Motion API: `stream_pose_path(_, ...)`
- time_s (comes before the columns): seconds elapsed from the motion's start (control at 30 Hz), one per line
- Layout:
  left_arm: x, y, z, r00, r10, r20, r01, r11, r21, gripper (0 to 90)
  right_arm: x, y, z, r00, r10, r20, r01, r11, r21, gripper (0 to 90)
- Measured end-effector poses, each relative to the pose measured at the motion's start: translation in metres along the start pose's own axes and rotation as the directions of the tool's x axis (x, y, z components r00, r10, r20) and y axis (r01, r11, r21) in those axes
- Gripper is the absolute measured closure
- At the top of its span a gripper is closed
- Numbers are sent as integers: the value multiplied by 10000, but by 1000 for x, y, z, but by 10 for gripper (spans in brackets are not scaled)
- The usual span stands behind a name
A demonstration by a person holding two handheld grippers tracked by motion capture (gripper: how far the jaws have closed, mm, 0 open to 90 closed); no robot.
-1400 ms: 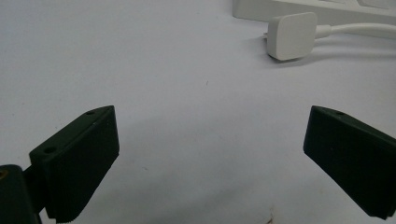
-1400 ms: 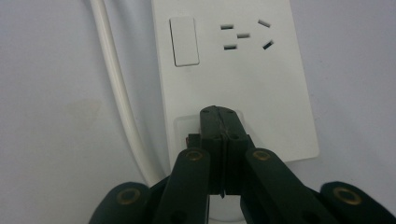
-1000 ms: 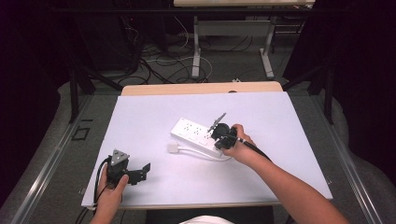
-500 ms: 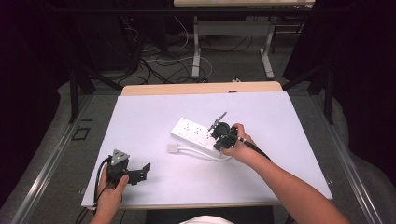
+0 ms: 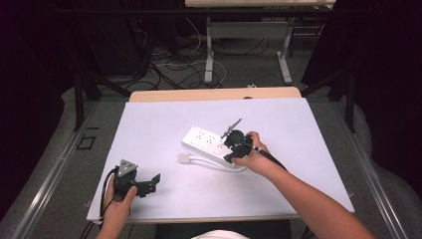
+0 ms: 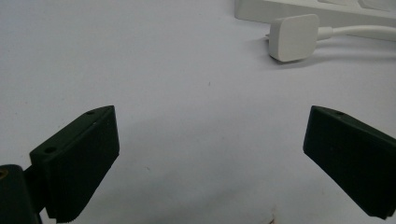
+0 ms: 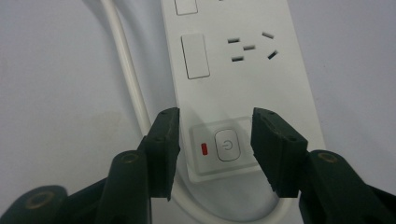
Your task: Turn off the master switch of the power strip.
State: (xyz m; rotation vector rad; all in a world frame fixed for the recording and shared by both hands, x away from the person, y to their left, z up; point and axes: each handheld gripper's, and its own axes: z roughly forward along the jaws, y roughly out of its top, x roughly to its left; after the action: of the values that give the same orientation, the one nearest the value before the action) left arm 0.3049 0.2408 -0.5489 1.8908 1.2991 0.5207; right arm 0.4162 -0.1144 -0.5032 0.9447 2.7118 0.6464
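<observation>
Where matte fingers (image 7: pixel 275 149) straddle, glossy rectangular power strip (image 7: pixel 243 70).

A lab: white table (image 5: pixel 149 129); loose floor cables (image 5: pixel 169 62); dark surroundings.

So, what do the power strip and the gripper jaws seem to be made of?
Power strip: probably hard white plastic, smooth and slightly glossy, with moulded socket slots. Its cable: likely rubbery white sheath, since it bends in a loop. Right gripper jaws: matte black plastic, apparently, with screw holes.
</observation>
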Motion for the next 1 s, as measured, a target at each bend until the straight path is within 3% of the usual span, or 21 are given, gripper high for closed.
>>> stream_pose_path(0.23, 0, 0, 0, 10000, 4, 6, -4, 10000, 5, 37, 3, 3, -3, 9971, 759, 10, -758, 9969, -224, 330)
stream_pose_path(0.47, 0, 0, -1, 10000, -17, 6, 17, 10000, 36, 37, 2, 4, -4, 9937, 1125, 21, -1124, 9932, -310, 251)
stream_pose_path(0.53, 1, 0, -1, 10000, -27, -1, 27, 10000, 29, 37, 2, 4, -2, 9926, 1212, 93, -1203, 9904, -680, 171)
stream_pose_path(0.63, 1, 0, -1, 10000, -45, 5, 45, 10000, 19, 37, 1, 4, -6, 9885, 1500, 173, -1487, 9871, -590, 142)
stream_pose_path(0.67, 1, 0, 0, 10000, -32, 2, 32, 10000, 22, 37, 0, 5, -7, 9911, 1310, 255, -1297, 9904, -482, 128)
stream_pose_path(0.73, 1, 0, -1, 10000, -12, 55, 11, 9999, 102, 37, -1, 4, -7, 9879, 1488, 431, -1451, 9862, -797, 20)
stream_pose_path(0.87, 0, 0, -1, 10000, -29, 50, 29, 9999, 97, 37, -2, 3, -8, 9871, 1481, 612, -1412, 9844, -1048, 0)
stream_pose_path(0.9, 0, 0, 0, 10000, -36, 45, 36, 10000, 60, 37, 0, 1, -3, 9808, 1856, 594, -1718, 9674, -1859, 0)
stream_pose_path(0.93, 0, 0, 0, 10000, -38, 43, 37, 10000, 52, 37, -2, 3, -10, 9846, 1565, 778, -1485, 9839, -999, 0)
stream_pose_path(1.0, 1, 0, -1, 10000, 62, 15, -62, 9999, 94, 37, -2, 2, -10, 9845, 1601, 711, -1510, 9813, -1191, 0)
